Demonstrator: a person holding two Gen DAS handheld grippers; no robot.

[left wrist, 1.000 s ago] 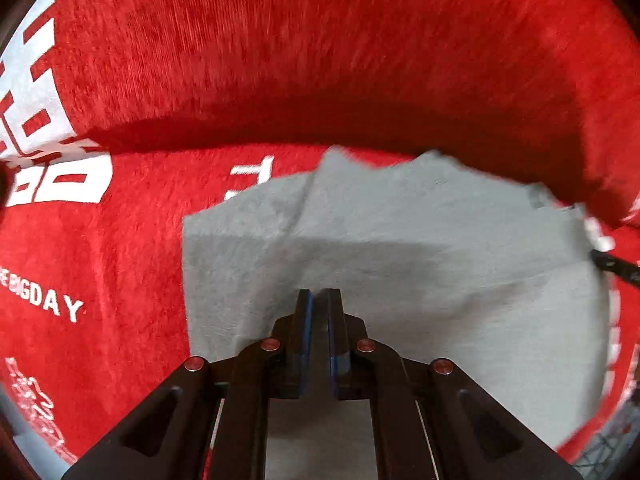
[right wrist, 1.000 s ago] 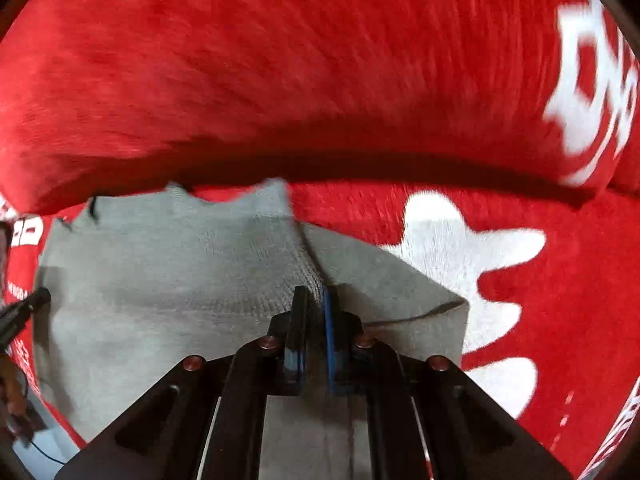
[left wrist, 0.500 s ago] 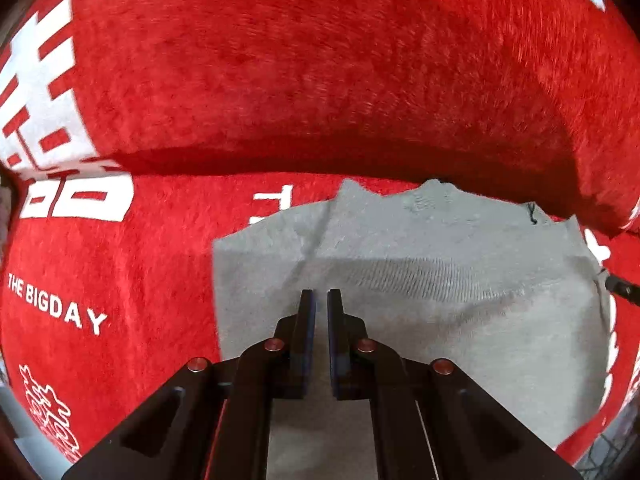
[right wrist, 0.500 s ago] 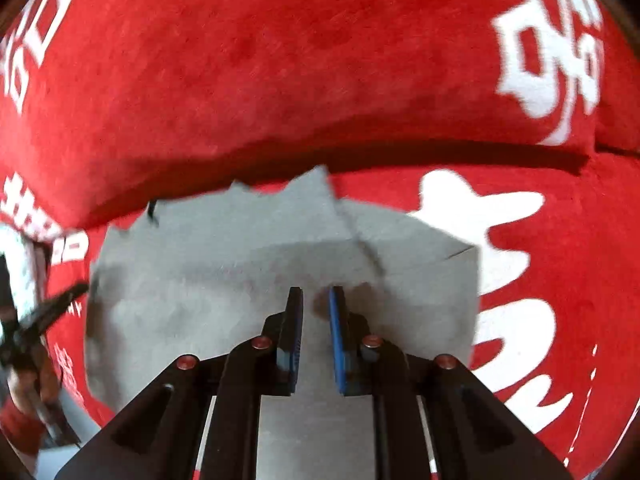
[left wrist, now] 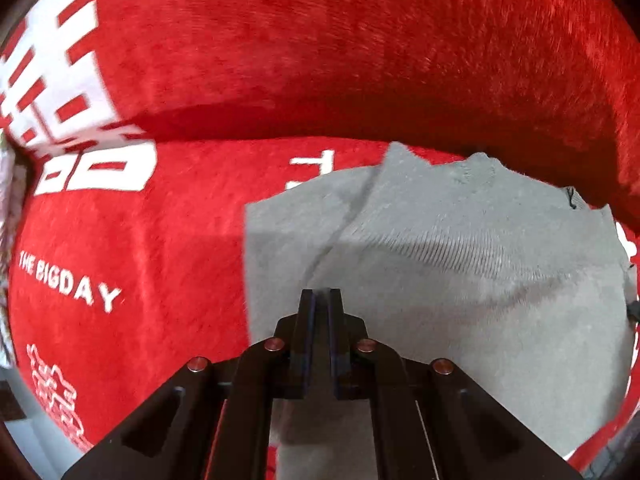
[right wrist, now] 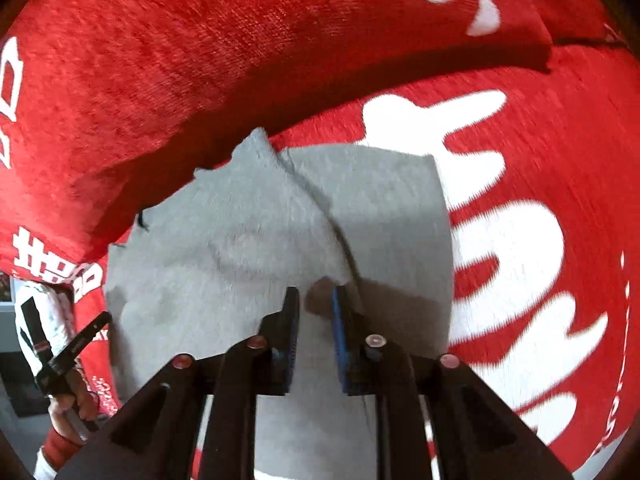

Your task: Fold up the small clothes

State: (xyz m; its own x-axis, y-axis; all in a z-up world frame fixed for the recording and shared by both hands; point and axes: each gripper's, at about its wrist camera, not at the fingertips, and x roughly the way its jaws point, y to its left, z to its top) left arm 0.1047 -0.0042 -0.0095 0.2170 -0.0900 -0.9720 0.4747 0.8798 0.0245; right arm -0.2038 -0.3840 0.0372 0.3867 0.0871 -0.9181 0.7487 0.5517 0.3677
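L claw (left wrist: 321,292): clenched tight, blue pads pressed together w/ nothing between them. It hangs above the grey knit garment (left wrist: 460,280), near the garment's left side; can't tell if the tips touch the cloth.

R claw (right wrist: 315,300): released, jaws have just been opening, now a modest gap. Nothing pinched between the pads; only grey cloth shows through the gap beneath. Tips sit over a diagonal fold line of the garment (right wrist: 280,240), where one flap overlaps the layer below.

Garment lies flat on a red plush blanket (left wrist: 140,240) w/ white print, incl. "THE BIGDAY" lettering (left wrist: 70,282) off to the garment's left. Its far edge reaches the blanket's crease, where a raised red part (left wrist: 360,60) casts a shadow. Garment looks partly folded: squared left edge, ribbed band across the middle, jagged far edge.

In the right wrist view, at the blanket's near left edge, a person's hand (right wrist: 70,404) w/ a red cuff grips the other claw's handle, beside a white sleeve (right wrist: 44,320).
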